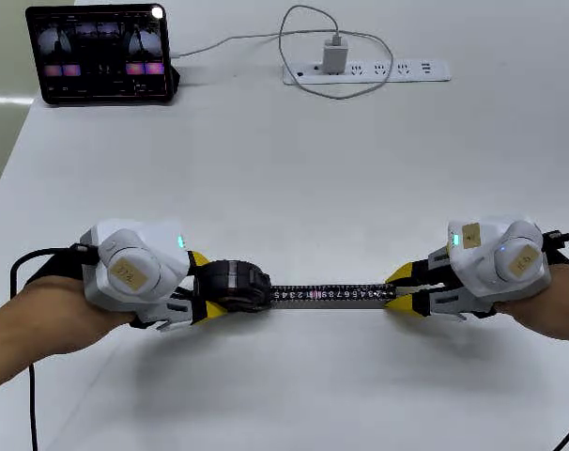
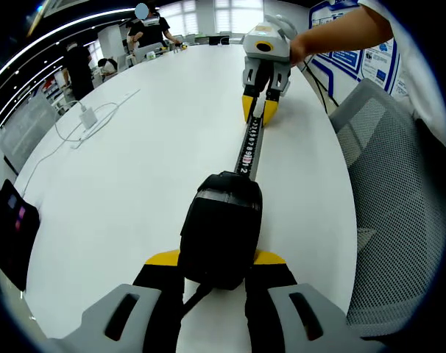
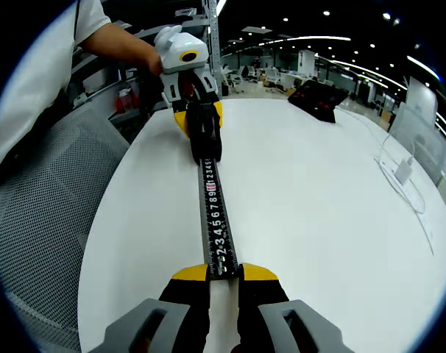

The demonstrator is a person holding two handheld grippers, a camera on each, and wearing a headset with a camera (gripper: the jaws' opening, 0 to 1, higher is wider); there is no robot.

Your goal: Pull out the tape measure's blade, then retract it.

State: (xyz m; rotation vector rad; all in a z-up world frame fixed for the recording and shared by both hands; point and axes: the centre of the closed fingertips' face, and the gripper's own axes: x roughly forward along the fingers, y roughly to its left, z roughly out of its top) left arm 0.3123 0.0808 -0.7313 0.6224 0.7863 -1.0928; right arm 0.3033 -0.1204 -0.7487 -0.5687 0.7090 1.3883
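A black tape measure case (image 1: 234, 285) lies on the white table (image 1: 294, 188), and my left gripper (image 1: 198, 295) is shut on it. In the left gripper view the case (image 2: 221, 228) sits between the yellow-tipped jaws of my left gripper (image 2: 217, 259). Its dark blade (image 1: 331, 294) with white numbers stretches to the right, close above the table. My right gripper (image 1: 403, 288) is shut on the blade's end. In the right gripper view the blade (image 3: 213, 217) runs from my right gripper (image 3: 223, 273) to the case (image 3: 205, 132).
A tablet (image 1: 100, 53) with a lit screen stands at the far left of the table. A white power strip (image 1: 369, 70) with a charger and looped cable (image 1: 315, 47) lies at the far middle. A mesh chair (image 2: 388, 213) stands beside the table's edge.
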